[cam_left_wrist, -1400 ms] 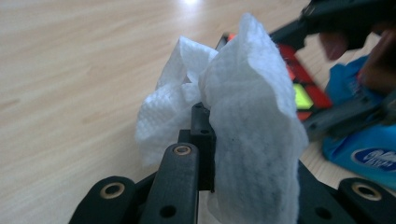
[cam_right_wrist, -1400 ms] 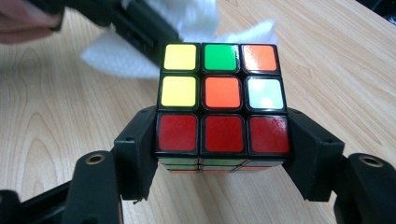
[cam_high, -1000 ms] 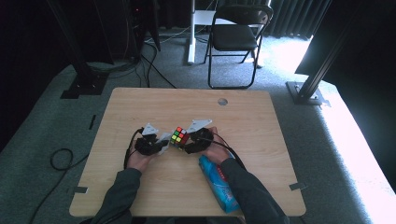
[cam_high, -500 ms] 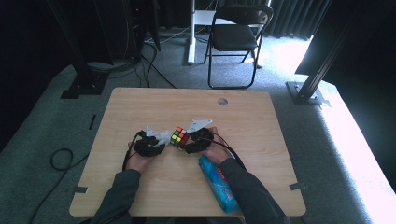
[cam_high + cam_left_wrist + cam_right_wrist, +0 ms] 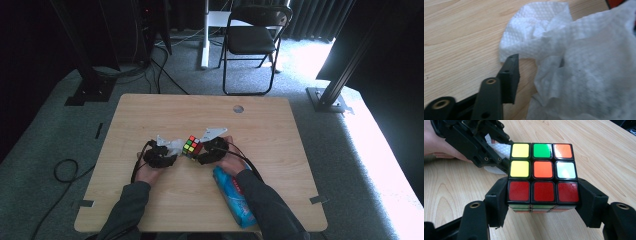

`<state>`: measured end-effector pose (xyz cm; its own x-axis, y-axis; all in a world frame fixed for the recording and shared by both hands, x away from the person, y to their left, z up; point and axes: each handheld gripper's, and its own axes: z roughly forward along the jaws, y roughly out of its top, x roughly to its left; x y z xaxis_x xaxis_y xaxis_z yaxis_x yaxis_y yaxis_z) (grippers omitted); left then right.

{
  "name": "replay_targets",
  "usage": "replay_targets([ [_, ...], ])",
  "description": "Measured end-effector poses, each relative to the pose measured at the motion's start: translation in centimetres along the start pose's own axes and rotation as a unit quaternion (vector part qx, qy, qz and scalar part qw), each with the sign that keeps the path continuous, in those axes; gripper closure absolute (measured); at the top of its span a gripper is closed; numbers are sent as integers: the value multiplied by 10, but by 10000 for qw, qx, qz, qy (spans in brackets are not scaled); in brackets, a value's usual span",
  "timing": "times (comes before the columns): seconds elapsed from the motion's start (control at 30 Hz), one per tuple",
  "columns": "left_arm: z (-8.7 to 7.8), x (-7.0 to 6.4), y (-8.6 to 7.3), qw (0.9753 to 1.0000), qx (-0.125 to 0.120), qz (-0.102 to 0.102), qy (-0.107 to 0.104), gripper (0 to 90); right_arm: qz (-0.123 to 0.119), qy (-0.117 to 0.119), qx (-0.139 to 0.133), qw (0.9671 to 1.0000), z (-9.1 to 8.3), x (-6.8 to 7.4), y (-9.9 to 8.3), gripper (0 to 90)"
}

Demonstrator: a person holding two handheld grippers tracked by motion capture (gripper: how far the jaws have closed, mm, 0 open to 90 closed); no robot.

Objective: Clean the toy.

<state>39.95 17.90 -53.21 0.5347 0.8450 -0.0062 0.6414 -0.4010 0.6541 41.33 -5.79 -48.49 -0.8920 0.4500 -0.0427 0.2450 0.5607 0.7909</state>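
The right gripper (image 5: 544, 202) clamps the cube (image 5: 543, 176) by 2 opposite sides, steadying it near the desk's (image 5: 270, 130) middle so the left gripper (image 5: 172, 148), pinching a wipe (image 5: 584, 65), can rub its face.

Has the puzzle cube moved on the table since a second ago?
No. The puzzle cube sits at the same spot below the table's round hole, gripped by the right gripper, with the left gripper beside it.
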Motion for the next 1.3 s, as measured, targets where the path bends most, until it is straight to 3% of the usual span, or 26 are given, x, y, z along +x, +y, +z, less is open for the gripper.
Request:
replay_targets([
  [0.17, 1, -5, 0, 9997, -62, 51, -221, 773, 16, -4, -11, 10000, 0, 0, 0, 344],
  [0.27, 1, -7, 0, 9996, -84, 75, -268, 841, 31, -4, -23, 10000, 0, -1, 0, 344],
  [0.93, 6, -34, 4, 9972, -269, 501, -492, 858, 68, -5, -51, 10000, -1, -1, 0, 344],
  [1.3, 9, -61, 4, 9928, -426, 866, -714, 859, 80, -22, -74, 9999, -1, -2, 0, 344],
])
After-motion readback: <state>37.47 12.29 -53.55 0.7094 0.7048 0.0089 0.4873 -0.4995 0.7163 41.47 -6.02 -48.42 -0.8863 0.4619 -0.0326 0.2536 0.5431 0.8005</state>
